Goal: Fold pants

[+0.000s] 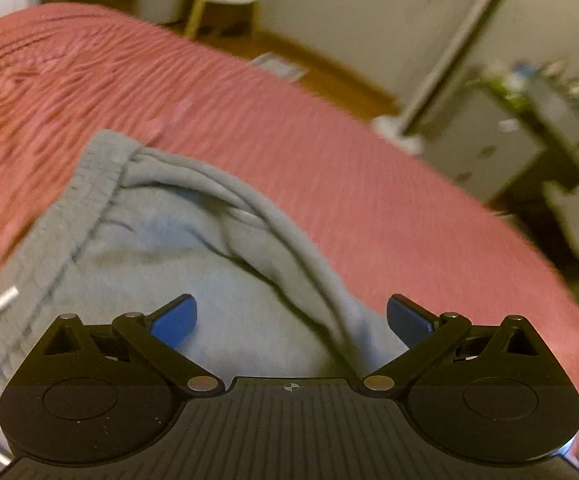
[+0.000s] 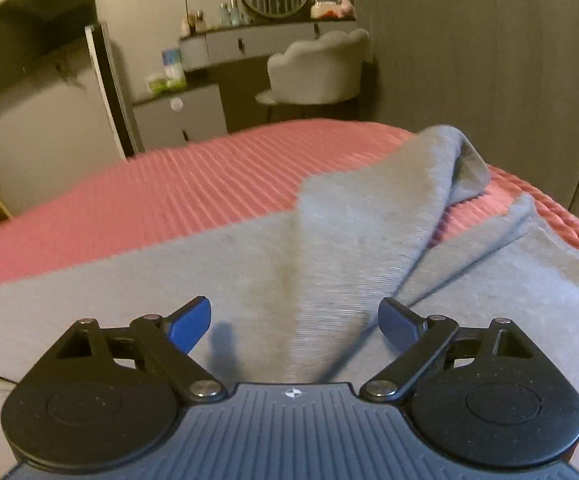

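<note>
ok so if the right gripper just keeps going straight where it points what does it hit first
Most likely the grey pants: a raised fold of them lies right ahead of the open right gripper, on the pink bedspread. Depth is hard to judge.

Both views are dim and warm-tinted, with a yellowish cast over the walls and grainy noise in the dark parts. Motion blur smears the left wrist view — worst toward 1 to 3 o'clock. The right wrist view is sharper, softening near 9 o'clock. Fisheye bending curves straight lines, and black vignetting fills the corners. Shadows are soft; no glare.
</note>
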The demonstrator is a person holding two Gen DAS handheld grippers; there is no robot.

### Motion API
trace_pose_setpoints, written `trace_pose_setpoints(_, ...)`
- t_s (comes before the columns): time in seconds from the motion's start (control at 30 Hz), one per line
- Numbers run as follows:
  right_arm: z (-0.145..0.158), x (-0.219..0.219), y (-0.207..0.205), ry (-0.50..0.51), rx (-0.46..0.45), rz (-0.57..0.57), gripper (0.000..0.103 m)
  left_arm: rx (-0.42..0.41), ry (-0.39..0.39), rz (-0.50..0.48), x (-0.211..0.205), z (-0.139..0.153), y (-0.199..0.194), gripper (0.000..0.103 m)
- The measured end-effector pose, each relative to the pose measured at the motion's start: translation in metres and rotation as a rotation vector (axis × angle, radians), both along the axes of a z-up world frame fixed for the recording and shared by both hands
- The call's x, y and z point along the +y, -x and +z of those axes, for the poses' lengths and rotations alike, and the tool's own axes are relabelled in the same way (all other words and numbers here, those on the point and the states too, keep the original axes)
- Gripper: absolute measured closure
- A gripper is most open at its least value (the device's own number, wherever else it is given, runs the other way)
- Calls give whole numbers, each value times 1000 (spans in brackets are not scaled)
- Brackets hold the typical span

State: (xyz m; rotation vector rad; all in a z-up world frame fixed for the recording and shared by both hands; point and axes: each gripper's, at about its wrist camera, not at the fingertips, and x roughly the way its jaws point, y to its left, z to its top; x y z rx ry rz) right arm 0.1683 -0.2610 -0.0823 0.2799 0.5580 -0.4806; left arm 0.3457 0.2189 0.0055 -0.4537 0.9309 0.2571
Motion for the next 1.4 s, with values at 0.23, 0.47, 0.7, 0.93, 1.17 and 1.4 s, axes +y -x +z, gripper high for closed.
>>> trace_pose_setpoints(0.23, 3, -29, -4, 27, -14, -29, 12, 97, -16, 32, 5, -23, -46, 0)
trace_pose_setpoints(0.47, 15, -23, -31, 123, 36, 1, 12, 175, -65, -21, -6, -40, -55, 19)
trace_pose_setpoints(0.7, 3, -40, -46, 27, 134, -41, 75, 97, 105, -32, 26, -33, -29, 79)
trace_pose_setpoints(0.93, 28, -76, -16, -100, 57, -31, 95, 2, 162, -75, 36, 1, 21, 89)
trace_pose_setpoints(1.17, 102, -103, 119, -198, -222, -123, 95, -174, 216, -143, 53, 56, 172, 89)
trace_pose_setpoints(1.4, 26, -138, 202, -377, -67, -255, 94, 8, 296, -60, 80, -49, 275, 80)
